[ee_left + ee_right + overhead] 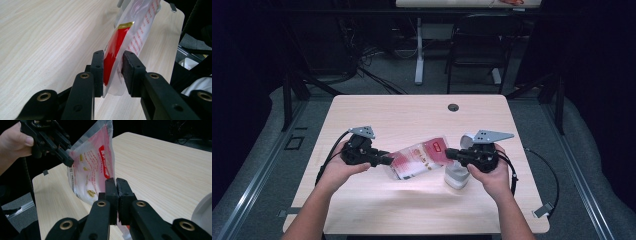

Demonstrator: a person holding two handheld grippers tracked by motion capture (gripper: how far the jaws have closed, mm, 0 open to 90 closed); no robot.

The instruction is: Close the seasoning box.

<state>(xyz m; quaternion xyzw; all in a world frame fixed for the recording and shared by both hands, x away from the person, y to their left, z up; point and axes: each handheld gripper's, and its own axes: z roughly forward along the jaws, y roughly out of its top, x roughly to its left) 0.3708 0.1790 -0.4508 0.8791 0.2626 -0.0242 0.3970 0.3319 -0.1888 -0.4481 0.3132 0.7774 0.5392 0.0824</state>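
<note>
A red-and-white plastic pouch [419,159] hangs just above the wooden table [412,112], stretched between my two grippers. My left gripper [388,161] pinches the pouch's left end. In the left gripper view its pads [98,67] close on the pouch [130,32] at its clear edge. My right gripper [449,154] holds the other end. The right gripper view has its jaws [116,185] pressed tight on the pouch's [90,170] thin sealed edge, with the left gripper [67,160] at the far corner.
A white container [456,177] stands on the table under my right hand and shows at the right edge of the right gripper view [202,212]. A cable hole [453,107] sits near the table's far edge. A chair [477,45] and desk leg stand beyond.
</note>
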